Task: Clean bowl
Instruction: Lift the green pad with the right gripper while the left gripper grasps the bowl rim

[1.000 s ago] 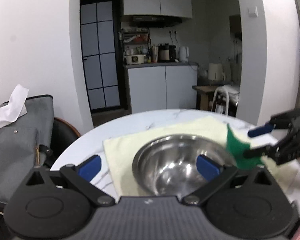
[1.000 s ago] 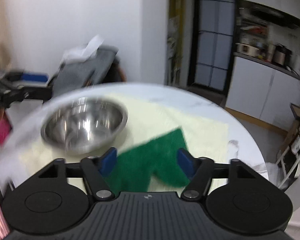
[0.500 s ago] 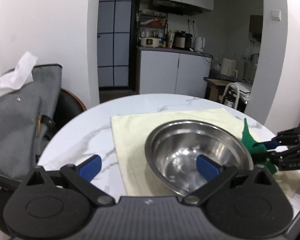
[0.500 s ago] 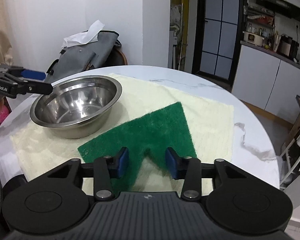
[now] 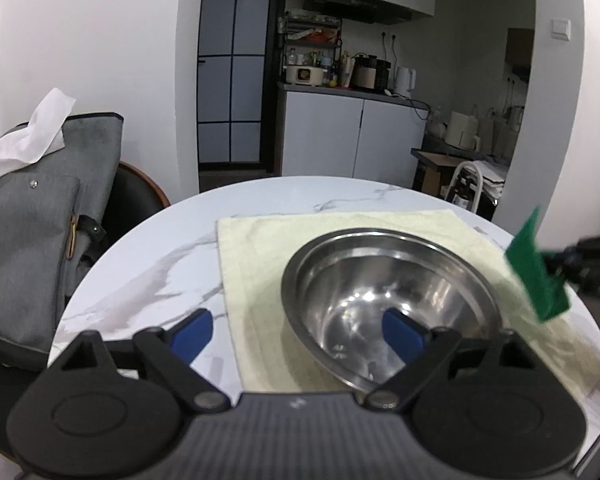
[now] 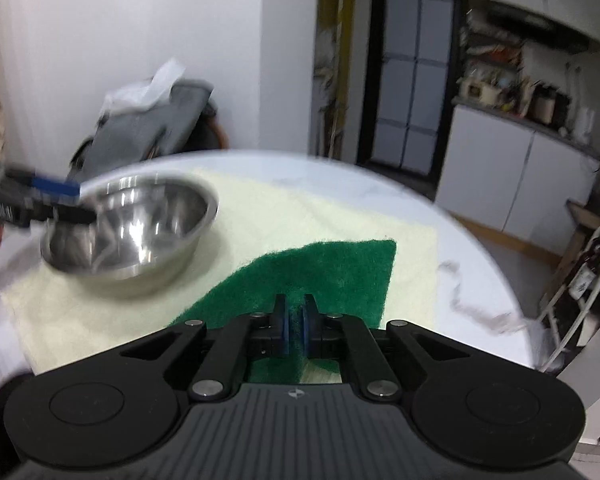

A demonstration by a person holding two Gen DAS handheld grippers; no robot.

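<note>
So since a moment ago my right claw (image 6: 295,320) has just been closing on the green scouring pad (image 6: 340,272); the pads were either side of it before, now they're pressed together with the near edge pinched between them, and the pad looks lifted off the cloth (image 5: 260,248) from the other camera. My left claw (image 5: 296,330) has just been closing a touch too, though it's spread wide; one finger sits inside the steel bowl (image 5: 384,292) and the other outside its rim, and I can't tell if either actually touches.

The bowl sits on the pale cloth on the round marble worktop (image 5: 140,264), not held by anything I can see.

What could go wrong, I reckon: I've only got a thin edge of the pad, so it may flop or slip out once I press it against metal; the bowl is light and slick, so if my left claw doesn't clamp the rim first, scrubbing could spin it or skid it across the cloth; the cloth could bunch up as well.
</note>
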